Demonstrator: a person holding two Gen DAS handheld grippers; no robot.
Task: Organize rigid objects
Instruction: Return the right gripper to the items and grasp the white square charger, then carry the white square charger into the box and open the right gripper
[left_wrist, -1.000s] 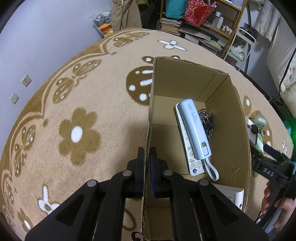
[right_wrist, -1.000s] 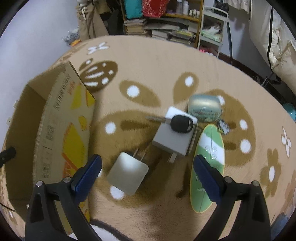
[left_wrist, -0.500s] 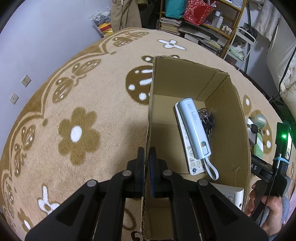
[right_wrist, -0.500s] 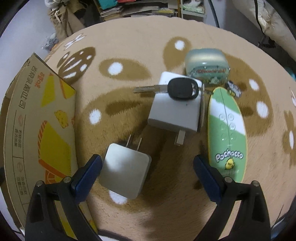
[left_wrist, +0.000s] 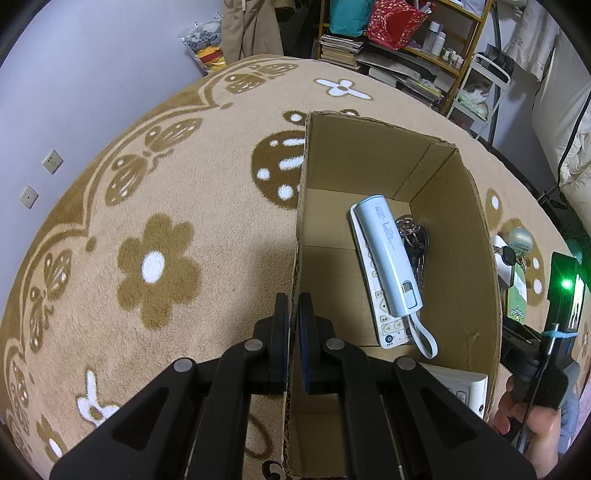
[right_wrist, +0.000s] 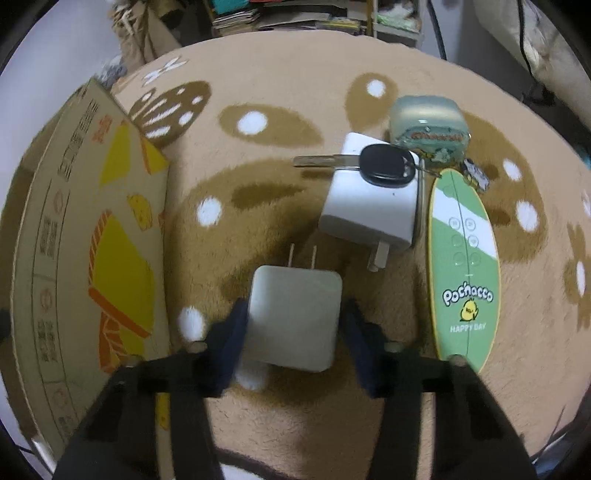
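My left gripper (left_wrist: 293, 317) is shut on the left wall of the open cardboard box (left_wrist: 301, 206). Inside lie a light blue power bank (left_wrist: 391, 258), a white remote (left_wrist: 373, 273), a bunch of keys (left_wrist: 413, 236) and a white block (left_wrist: 461, 384). My right gripper (right_wrist: 293, 332) is open with its jaws on both sides of a pale square charger (right_wrist: 293, 317) lying on the rug; its fingers (right_wrist: 229, 343) are close to the charger's sides. The box's printed outer wall (right_wrist: 85, 236) stands to the left.
On the rug beyond the charger lie a white plug adapter (right_wrist: 369, 210) with a black car key (right_wrist: 384, 166) on it, a green oval remote (right_wrist: 463, 266) and a small green tin (right_wrist: 428, 125). Shelves (left_wrist: 399, 48) stand at the rug's far edge.
My right gripper has moved down and forward over the pale charger and its jaws have narrowed around it. My left gripper has held still on the box wall.
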